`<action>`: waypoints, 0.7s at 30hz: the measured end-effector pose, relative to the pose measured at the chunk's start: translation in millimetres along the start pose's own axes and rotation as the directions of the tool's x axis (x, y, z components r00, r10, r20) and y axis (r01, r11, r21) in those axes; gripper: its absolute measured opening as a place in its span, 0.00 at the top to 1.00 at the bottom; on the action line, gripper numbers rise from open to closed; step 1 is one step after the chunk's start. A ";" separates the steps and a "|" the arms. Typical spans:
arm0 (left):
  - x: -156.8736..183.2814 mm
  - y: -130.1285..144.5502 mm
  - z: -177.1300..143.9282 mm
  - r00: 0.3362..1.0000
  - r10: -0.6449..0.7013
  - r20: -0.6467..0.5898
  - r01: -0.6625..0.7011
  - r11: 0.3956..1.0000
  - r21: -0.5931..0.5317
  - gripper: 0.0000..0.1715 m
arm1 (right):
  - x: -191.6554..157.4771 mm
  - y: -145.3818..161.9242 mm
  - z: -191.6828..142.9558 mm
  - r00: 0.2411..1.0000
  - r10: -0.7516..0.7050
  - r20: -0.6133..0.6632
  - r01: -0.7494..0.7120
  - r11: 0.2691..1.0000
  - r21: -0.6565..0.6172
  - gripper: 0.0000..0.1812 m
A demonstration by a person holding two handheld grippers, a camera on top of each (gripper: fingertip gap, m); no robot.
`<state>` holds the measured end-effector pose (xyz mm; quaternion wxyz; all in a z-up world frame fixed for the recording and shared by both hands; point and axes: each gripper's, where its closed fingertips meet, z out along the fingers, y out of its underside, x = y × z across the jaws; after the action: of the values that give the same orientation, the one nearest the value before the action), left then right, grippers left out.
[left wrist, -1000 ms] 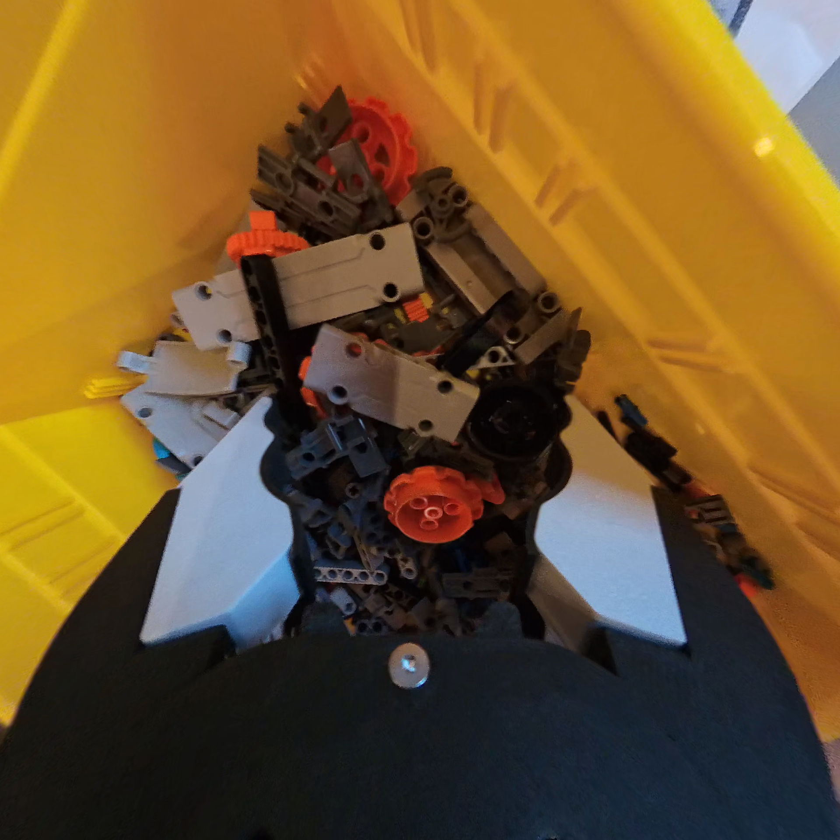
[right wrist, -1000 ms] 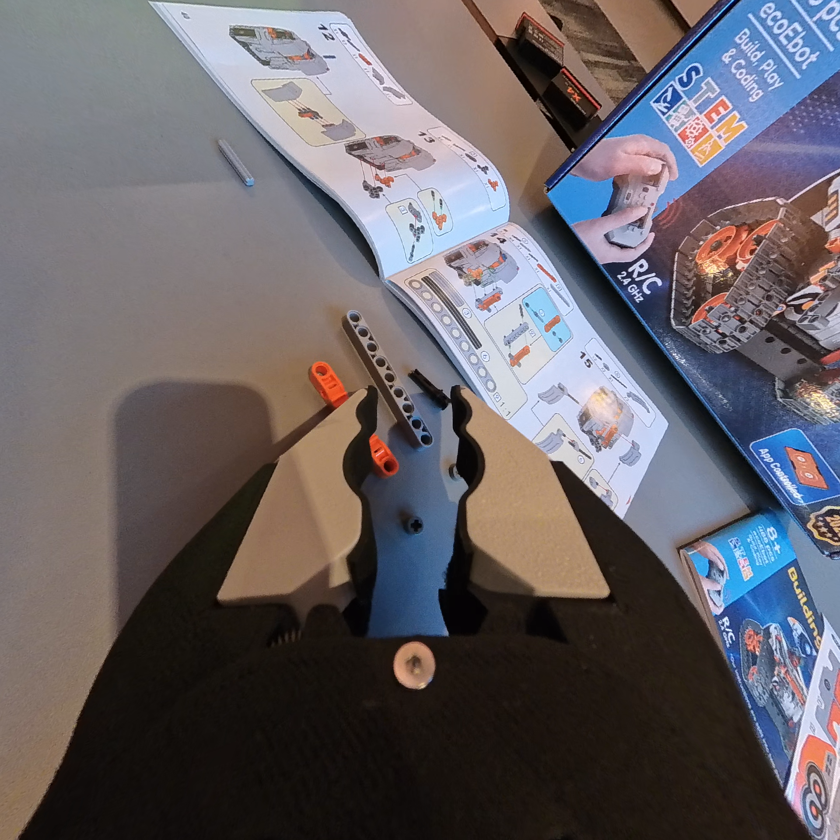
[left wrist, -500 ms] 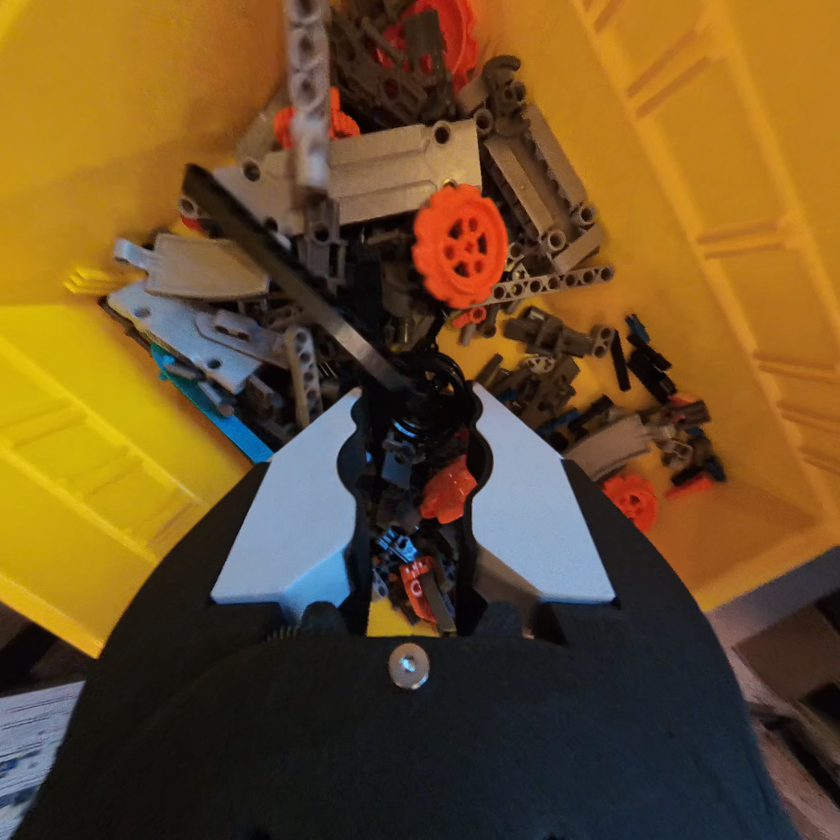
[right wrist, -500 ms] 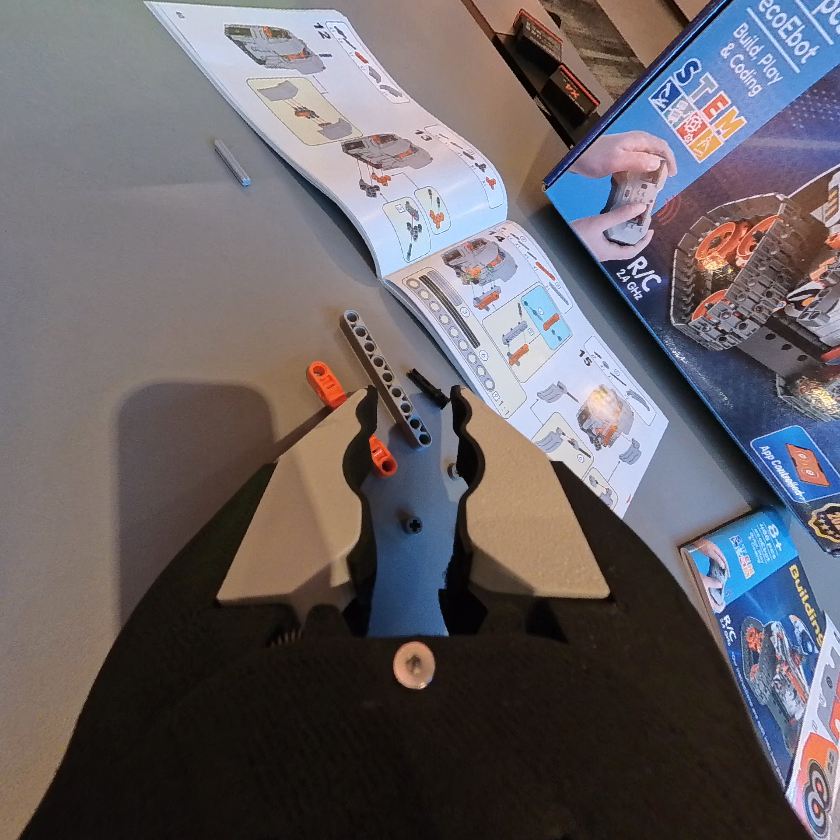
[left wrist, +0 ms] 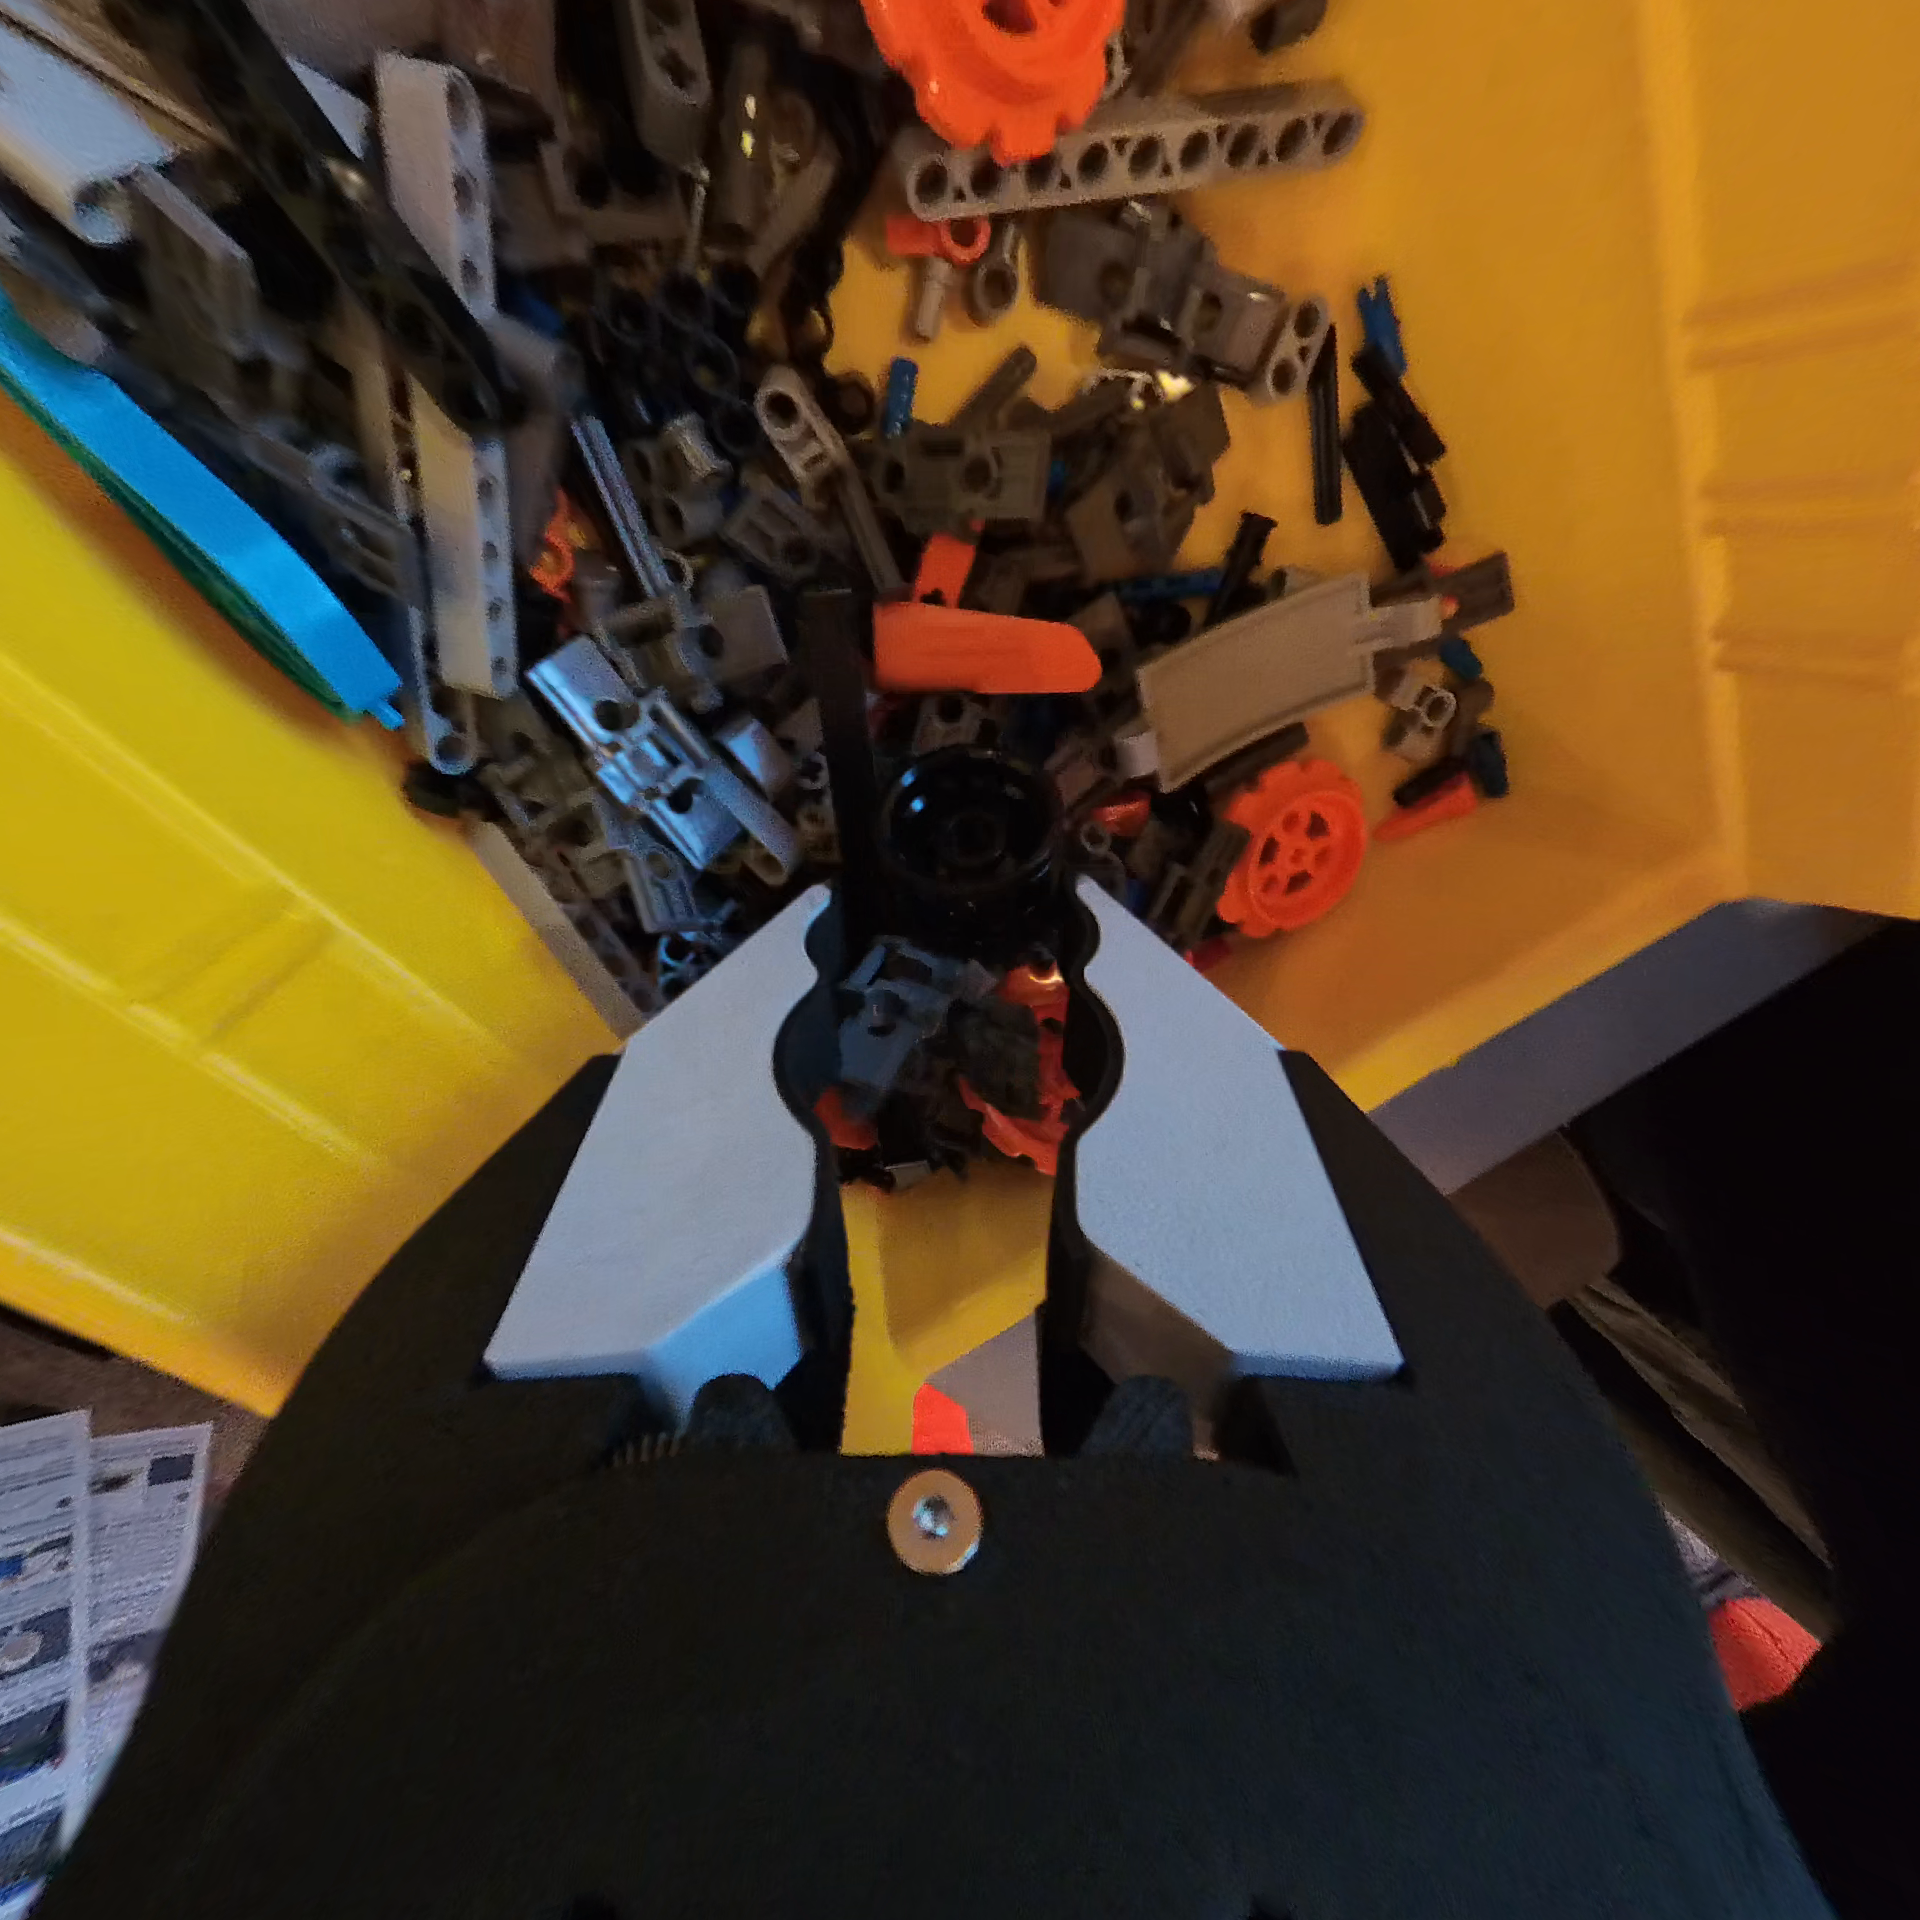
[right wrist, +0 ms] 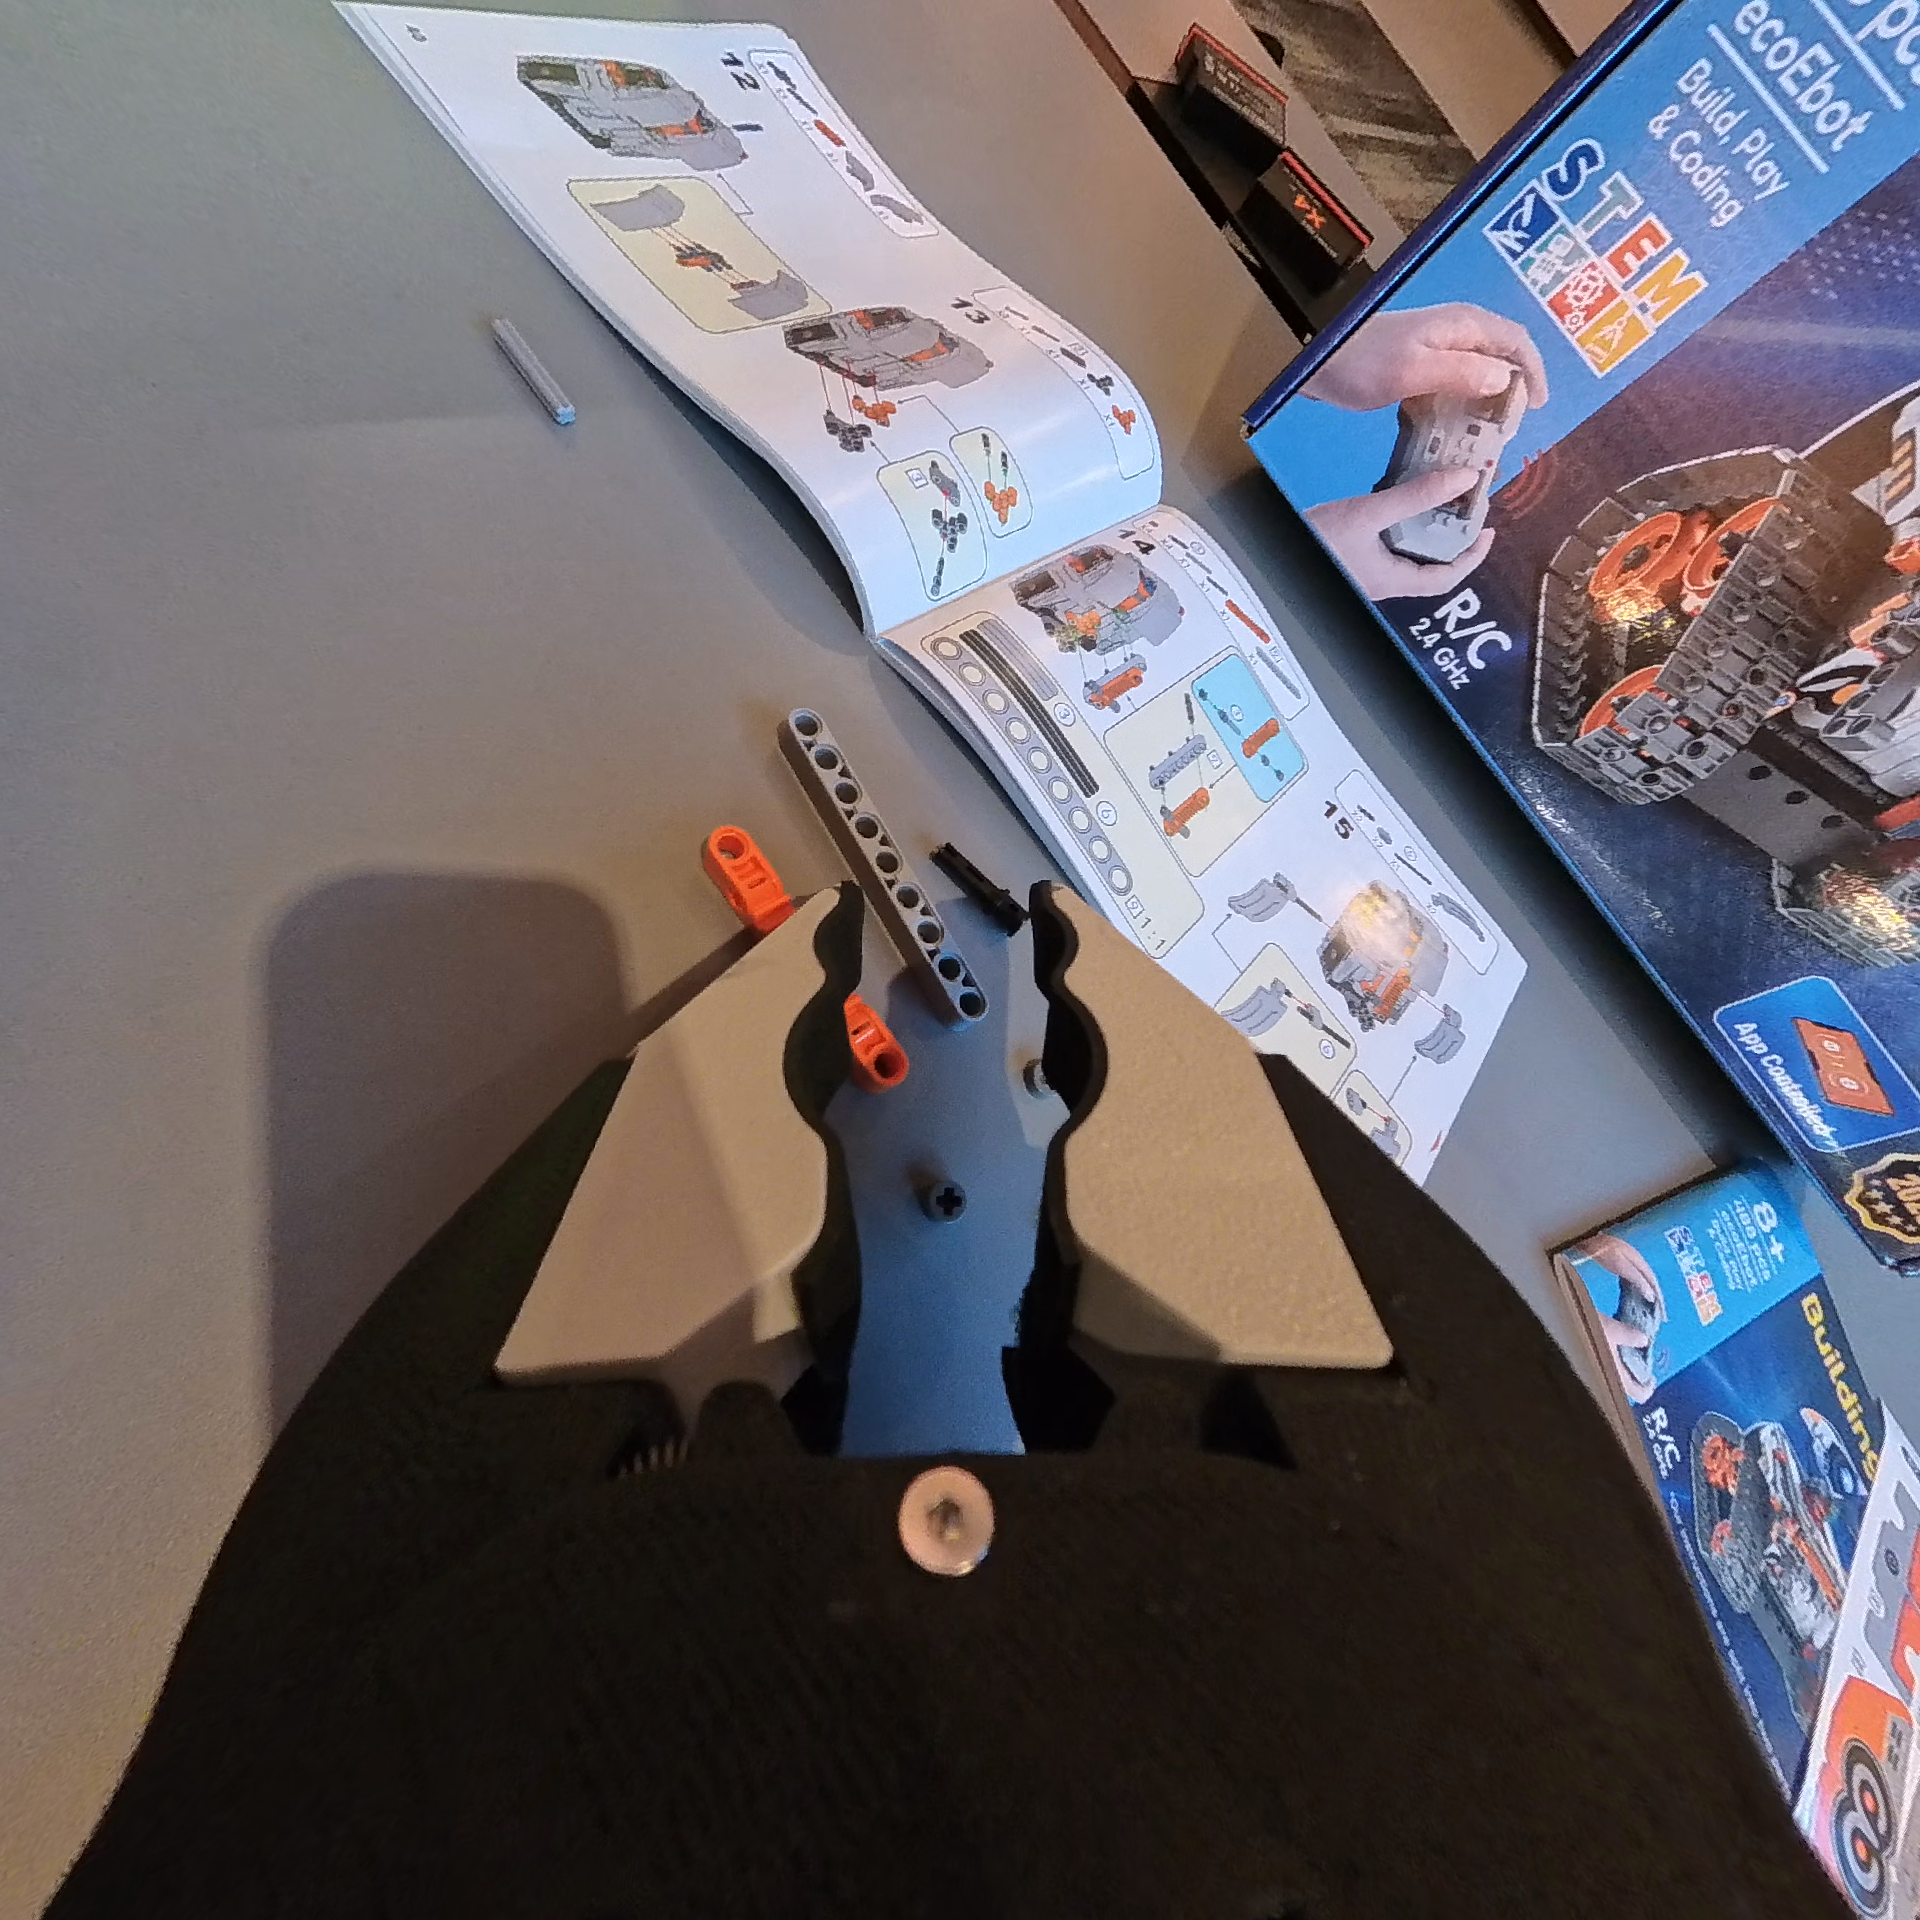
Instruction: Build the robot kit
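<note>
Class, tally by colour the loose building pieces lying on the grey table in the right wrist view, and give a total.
Orange connectors: 2
Black pin: 1
Grey pieces, a holed beam, a rod and two small pegs: 4
Total: 7

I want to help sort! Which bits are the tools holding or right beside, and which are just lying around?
Held or close: left tool grips black wheel; right tool, open, at grey beam, orange connector, black pin.
Lying around: booklet, blue box, grey axle, orange wheel in yellow bin.
</note>
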<state>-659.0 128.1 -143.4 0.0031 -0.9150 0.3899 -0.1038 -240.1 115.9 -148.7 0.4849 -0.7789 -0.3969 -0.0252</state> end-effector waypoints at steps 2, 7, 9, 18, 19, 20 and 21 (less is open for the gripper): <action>5.7 3.2 0.5 0.999 0.004 -0.037 -0.004 1.000 0.002 0.79 | 0.0 0.0 0.0 1.000 0.000 0.000 0.000 1.000 0.000 0.83; 3.7 -24.2 -13.1 1.000 0.028 0.005 -0.028 0.992 0.125 0.48 | 0.2 0.1 0.2 1.000 0.003 0.001 -0.003 1.000 -0.001 0.83; -3.8 -52.4 -22.0 0.991 0.079 0.112 -0.100 0.975 0.200 0.40 | 0.2 0.1 0.3 1.000 0.003 0.001 -0.003 1.000 -0.001 0.83; 6.6 -129.3 8.7 0.870 0.397 0.292 -0.457 0.871 0.179 0.41 | 0.6 0.6 0.1 1.000 0.006 0.002 -0.006 1.000 -0.002 0.83; 10.5 -131.1 13.1 0.881 0.394 0.264 -0.449 0.871 0.198 0.42 | 0.5 0.6 0.1 1.000 0.007 0.003 -0.007 1.000 -0.002 0.83; 13.0 -132.3 17.1 0.890 0.387 0.241 -0.437 0.874 0.212 0.41 | 0.7 0.6 0.2 1.000 0.008 0.003 -0.008 1.000 -0.002 0.83; 11.2 -135.0 17.9 0.886 0.384 0.259 -0.441 0.870 0.221 0.42 | 0.6 0.7 0.2 1.000 0.009 0.004 -0.009 1.000 -0.002 0.83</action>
<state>-551.8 212.7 -147.1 0.1921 -0.8063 0.5564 -0.0578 -239.3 116.2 -149.1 0.4832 -0.7814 -0.3942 -0.0218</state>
